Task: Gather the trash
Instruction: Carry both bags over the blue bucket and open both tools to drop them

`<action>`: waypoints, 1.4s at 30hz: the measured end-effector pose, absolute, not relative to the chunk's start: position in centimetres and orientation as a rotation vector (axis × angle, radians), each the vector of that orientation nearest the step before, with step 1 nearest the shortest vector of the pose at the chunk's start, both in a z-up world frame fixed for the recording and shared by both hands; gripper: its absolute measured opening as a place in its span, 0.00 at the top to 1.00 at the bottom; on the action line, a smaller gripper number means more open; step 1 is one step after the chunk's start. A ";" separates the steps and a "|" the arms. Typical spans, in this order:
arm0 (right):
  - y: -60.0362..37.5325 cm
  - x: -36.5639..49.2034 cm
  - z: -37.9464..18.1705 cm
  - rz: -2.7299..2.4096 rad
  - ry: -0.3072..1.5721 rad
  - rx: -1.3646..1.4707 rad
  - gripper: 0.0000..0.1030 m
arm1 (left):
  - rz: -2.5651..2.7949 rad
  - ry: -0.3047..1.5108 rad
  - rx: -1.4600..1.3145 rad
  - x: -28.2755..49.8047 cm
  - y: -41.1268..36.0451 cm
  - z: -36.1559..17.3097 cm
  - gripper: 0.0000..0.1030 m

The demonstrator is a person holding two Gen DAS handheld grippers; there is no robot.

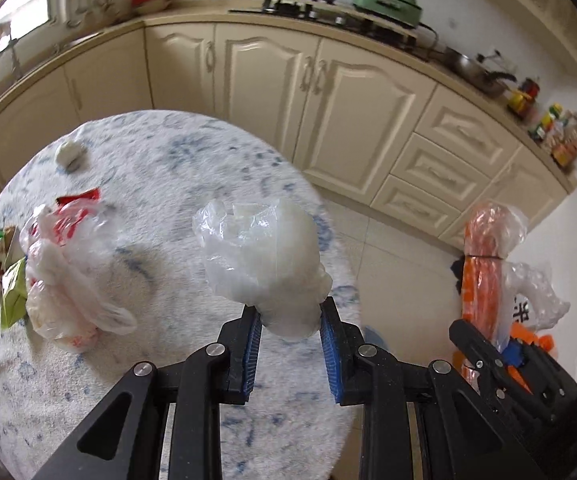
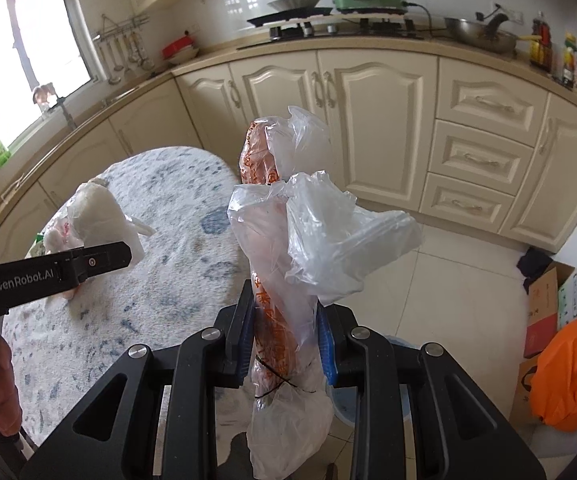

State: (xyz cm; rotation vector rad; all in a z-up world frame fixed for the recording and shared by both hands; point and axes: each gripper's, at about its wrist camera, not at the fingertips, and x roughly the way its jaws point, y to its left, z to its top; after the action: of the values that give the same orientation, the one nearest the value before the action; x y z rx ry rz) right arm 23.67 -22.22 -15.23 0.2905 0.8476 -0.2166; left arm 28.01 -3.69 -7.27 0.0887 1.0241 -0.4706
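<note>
At frame centre, left claw [image 1: 290, 322] clamps a white bag [image 1: 262, 264]; right claw [image 2: 286, 338] clamps an orange bag [image 2: 284, 240] above the worktop [image 1: 160, 168].

Bright daylight from window [image 2: 28, 40], blown out white. Soft shadows beside trash on bench [image 1: 160, 184]. Left view smeared, likely motion blur; right view sharper. Heavy fisheye bending, cabinets [image 2: 372, 128] curved, dark vignette at corners.

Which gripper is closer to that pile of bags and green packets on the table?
Left. The left gripper, clamping a white bag, hovers over the table just beside the pile. The right gripper, holding an orange-printed bag, is off the table's edge.
</note>
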 end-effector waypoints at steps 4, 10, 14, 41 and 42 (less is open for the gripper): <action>-24.0 21.7 -14.9 -0.279 0.836 0.307 0.73 | -0.523 1.013 0.151 26.5 -7.0 -7.3 0.77; -27.5 18.4 -15.1 -0.397 0.832 0.352 0.73 | -0.629 1.033 0.244 24.3 -13.3 -8.7 0.76; -29.9 16.6 -15.6 -0.470 0.837 0.377 0.73 | -0.672 1.059 0.315 24.0 -17.6 -10.8 0.76; -33.7 17.8 -19.2 -0.508 0.875 0.442 0.31 | -0.643 1.176 0.456 27.4 -25.4 -16.3 0.43; -33.6 17.9 -19.0 -0.508 0.874 0.437 0.31 | -0.638 1.174 0.449 27.5 -25.1 -16.2 0.43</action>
State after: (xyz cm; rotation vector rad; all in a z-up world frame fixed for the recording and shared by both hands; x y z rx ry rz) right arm 17.92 -33.58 -19.02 0.4371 0.8742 -0.5076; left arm 27.47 -25.13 -16.18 0.4490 1.1738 -0.6377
